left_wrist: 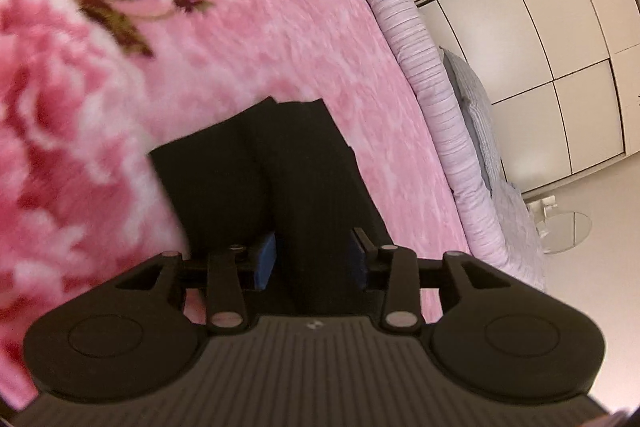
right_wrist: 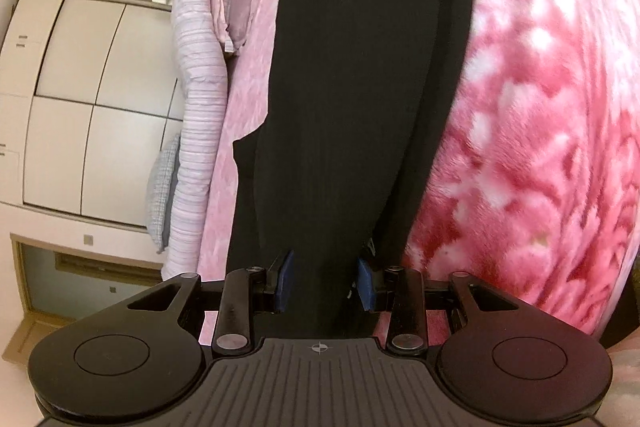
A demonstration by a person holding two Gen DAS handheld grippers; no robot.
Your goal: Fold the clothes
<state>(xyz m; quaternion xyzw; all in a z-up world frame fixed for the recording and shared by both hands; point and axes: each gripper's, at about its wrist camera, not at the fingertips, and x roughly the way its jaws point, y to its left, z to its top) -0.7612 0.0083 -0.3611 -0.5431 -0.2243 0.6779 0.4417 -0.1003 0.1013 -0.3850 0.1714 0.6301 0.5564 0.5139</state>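
Pink floral blanket (left_wrist: pixel 260 27) covers the bed, black garment (left_wrist: pixel 280 167) on top.
Left gripper (left_wrist: pixel 312 261) and right gripper (right_wrist: pixel 325 283) both clamp black fabric between blue fingers (left_wrist: pixel 266 259).

The right gripper (right_wrist: pixel 325 285) with blue pads (right_wrist: pixel 285 281) pinches a long black ribbed cloth (right_wrist: pixel 352 87) over a fluffy pink flowery blanket (right_wrist: pixel 540 147).

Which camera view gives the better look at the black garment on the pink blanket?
The right wrist view: the black garment fills the frame's middle, its ribbed fabric readable, running up from the right claw. The left wrist view shows a shorter stretch ahead of the left claw, with folded far corners on the pink blanket.
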